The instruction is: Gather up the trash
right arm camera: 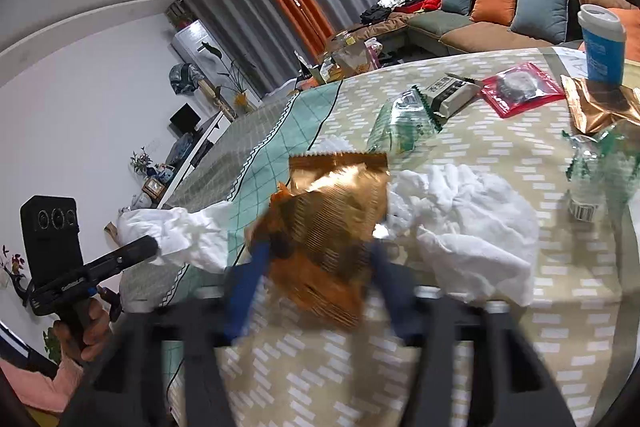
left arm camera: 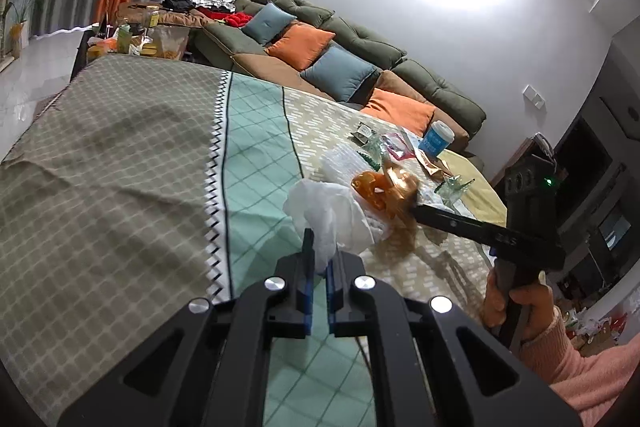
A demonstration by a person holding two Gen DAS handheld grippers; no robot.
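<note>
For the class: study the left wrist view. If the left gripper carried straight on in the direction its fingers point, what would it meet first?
Most likely the white plastic bag itself: the left gripper is shut on its near edge, and the rest bunches directly ahead. Beyond it lies the copper foil wrapper in the right gripper, though depth is unclear.

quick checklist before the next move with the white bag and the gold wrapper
1. Left gripper shut on white bag: ok.
2. Gold wrapper between the right gripper fingers: ok.
3. Right pads pressing on the wrapper: cannot tell, the view is blurred.
4. Bag mouth open to take the wrapper: cannot tell, it lies crumpled.
5. Other trash clear of both grippers, cup and red packet further back on the table: ok.
</note>
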